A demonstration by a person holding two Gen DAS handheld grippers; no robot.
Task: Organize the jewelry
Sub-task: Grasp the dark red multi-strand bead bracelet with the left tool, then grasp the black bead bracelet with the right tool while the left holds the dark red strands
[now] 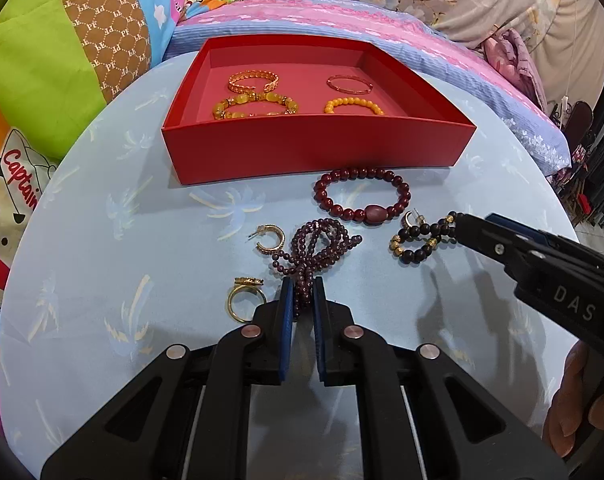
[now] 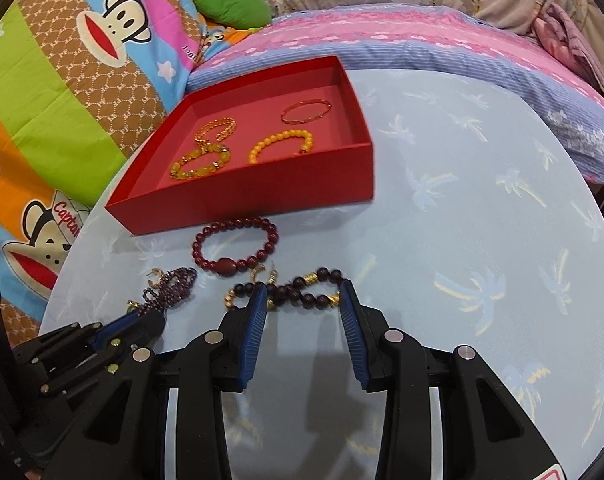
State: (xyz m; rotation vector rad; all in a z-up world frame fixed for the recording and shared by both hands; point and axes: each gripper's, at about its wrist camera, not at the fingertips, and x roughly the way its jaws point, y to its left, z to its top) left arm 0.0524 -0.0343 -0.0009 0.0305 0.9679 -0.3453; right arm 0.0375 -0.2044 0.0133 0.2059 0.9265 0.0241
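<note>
Left wrist view: purple bead strand (image 1: 302, 292) pinched between the jaws.

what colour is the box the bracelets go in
Red, with a pinkish-red floor inside; the box shows best in the left wrist view.

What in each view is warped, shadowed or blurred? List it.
Left wrist view: fisheye bows the red box front wall; dark vignette corners; soft shadows under the right tool. Right wrist view: table edge curves strongly; tool shadow falls below the dark beaded bracelet; beads stay sharp.
</note>
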